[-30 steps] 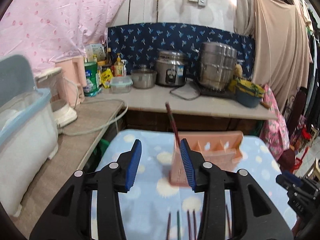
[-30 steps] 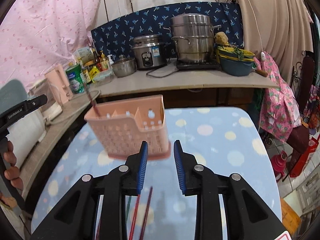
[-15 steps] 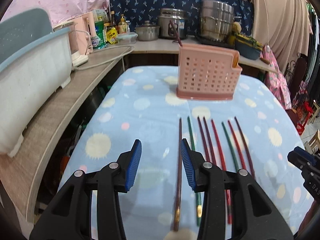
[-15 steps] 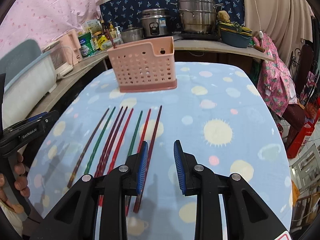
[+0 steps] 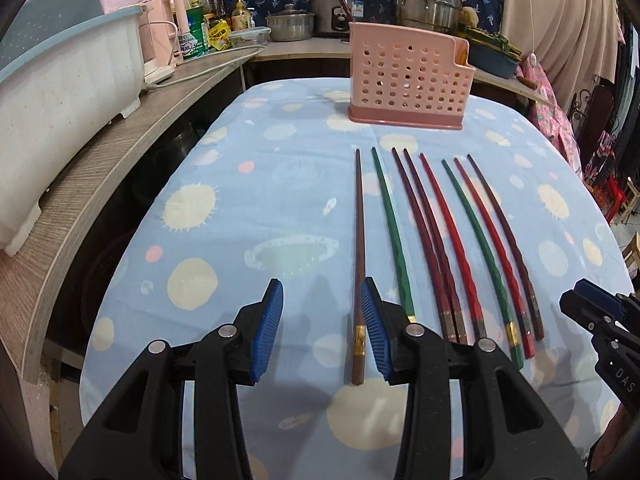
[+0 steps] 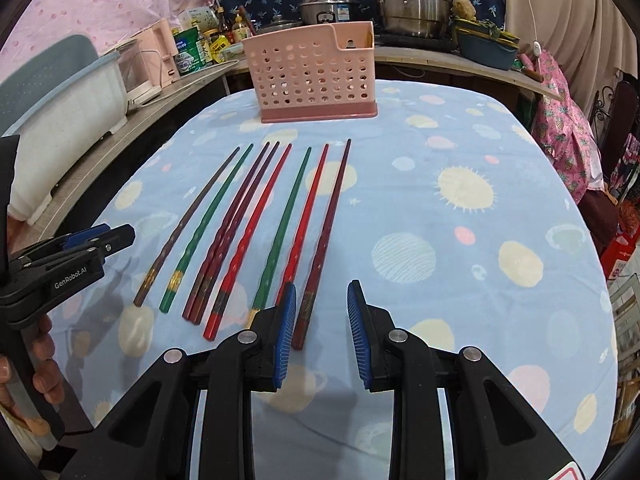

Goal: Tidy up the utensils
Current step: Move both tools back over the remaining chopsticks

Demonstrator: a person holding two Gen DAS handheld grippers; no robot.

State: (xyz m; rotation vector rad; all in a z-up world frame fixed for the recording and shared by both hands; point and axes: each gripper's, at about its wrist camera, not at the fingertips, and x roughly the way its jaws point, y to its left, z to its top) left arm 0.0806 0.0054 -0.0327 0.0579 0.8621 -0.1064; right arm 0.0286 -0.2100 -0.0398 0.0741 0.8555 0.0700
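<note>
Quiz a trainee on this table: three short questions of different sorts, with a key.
1. How many chopsticks lie on the tablecloth?
2. True or false: the left tool grips a chopstick.
3. The pink holder stands: A) beyond the chopstick tips, B) beside the right tool, C) on the counter.

Key: 1. Eight. 2. False; both tools are open and empty. 3. A.
</note>
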